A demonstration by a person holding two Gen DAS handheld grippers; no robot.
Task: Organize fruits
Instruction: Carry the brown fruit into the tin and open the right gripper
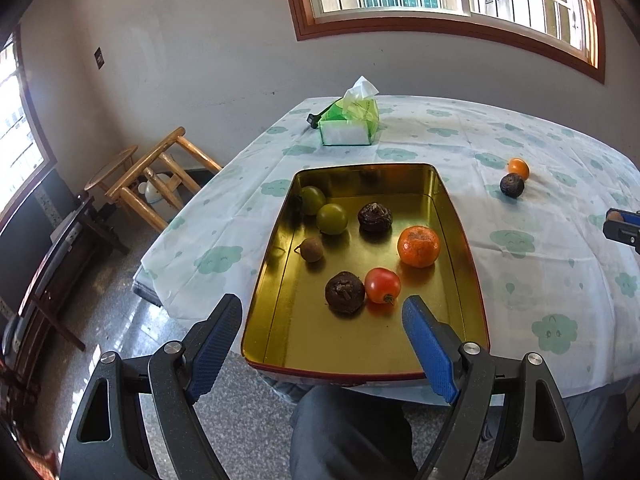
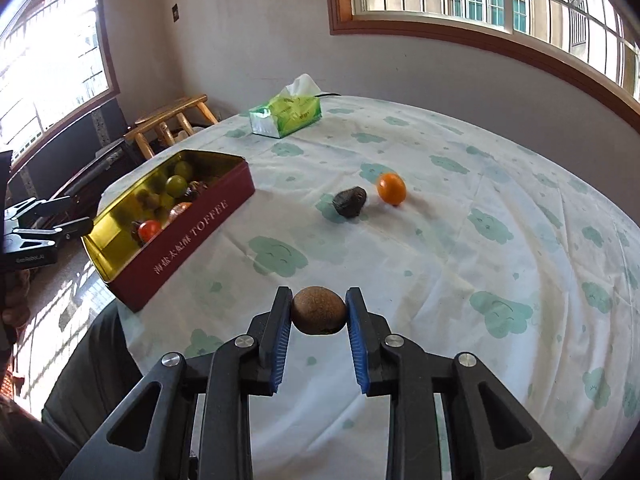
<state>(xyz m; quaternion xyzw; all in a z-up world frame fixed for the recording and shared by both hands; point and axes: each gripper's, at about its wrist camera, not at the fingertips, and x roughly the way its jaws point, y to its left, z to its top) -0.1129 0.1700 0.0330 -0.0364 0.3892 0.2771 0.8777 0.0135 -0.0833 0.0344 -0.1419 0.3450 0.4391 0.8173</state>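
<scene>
A gold-lined red toffee tin sits at the table's near left edge. It holds several fruits: two green ones, dark wrinkled ones, a small brown one, an orange and a red tomato. My left gripper is open and empty over the tin's near end. My right gripper is shut on a brown kiwi, held above the tablecloth. A small orange fruit and a dark wrinkled fruit lie together on the cloth.
A green tissue pack lies at the table's far side. Wooden stools stand on the floor left of the table. The person's knee is below the tin's near edge.
</scene>
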